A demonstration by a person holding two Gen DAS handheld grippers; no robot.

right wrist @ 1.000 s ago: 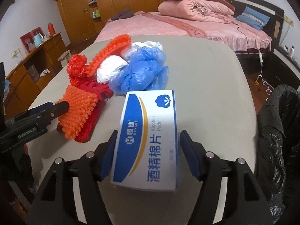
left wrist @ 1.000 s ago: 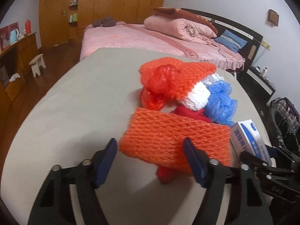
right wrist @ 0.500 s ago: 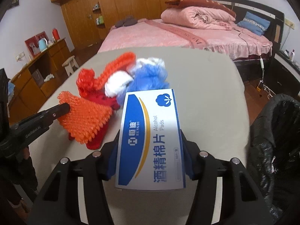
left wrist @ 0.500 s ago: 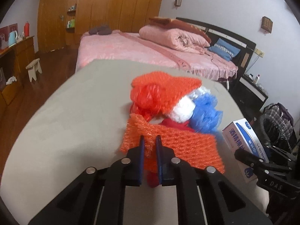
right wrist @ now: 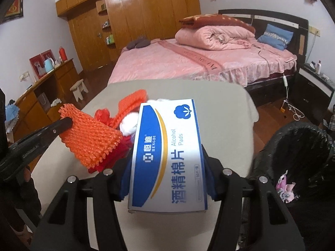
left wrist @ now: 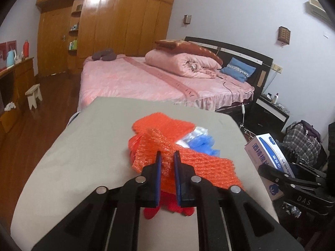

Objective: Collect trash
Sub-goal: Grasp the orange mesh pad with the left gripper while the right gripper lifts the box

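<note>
Left tongs (left wrist: 166, 159): pressed nearly together, pinching the near edge of an orange foam net sleeve (left wrist: 201, 167), which hangs lifted off the desk (left wrist: 83, 146). Right tongs (right wrist: 165, 161): clamped on the two long sides of a blue-and-white alcohol pads box (right wrist: 167, 152), carried flat and clear of the desk, lid upward. Left on the desk, in one heap toward the far middle: a second orange net sleeve (left wrist: 163, 126), a crumpled red plastic bag (right wrist: 102, 115), a dark red item (left wrist: 167, 206) under the lifted net, a white crumpled wad (right wrist: 129, 124) and blue plastic covers (left wrist: 203, 144). Destination: black-lined trash bin (right wrist: 293, 146), standing off the desk's right side, already holding some scraps (right wrist: 284, 188). Progress, as judged: two items in hand and not yet dropped, about five still to fetch; early to middle of the job. Clearances: desk's right edge lies just beside the bin, with open air between for the box; the left tongs must cross above the heap and behind the right tongs to reach it. Far edge of the desk meets a pink bed (left wrist: 146, 79); left side drops to bare wooden floor (left wrist: 31, 125).
</note>
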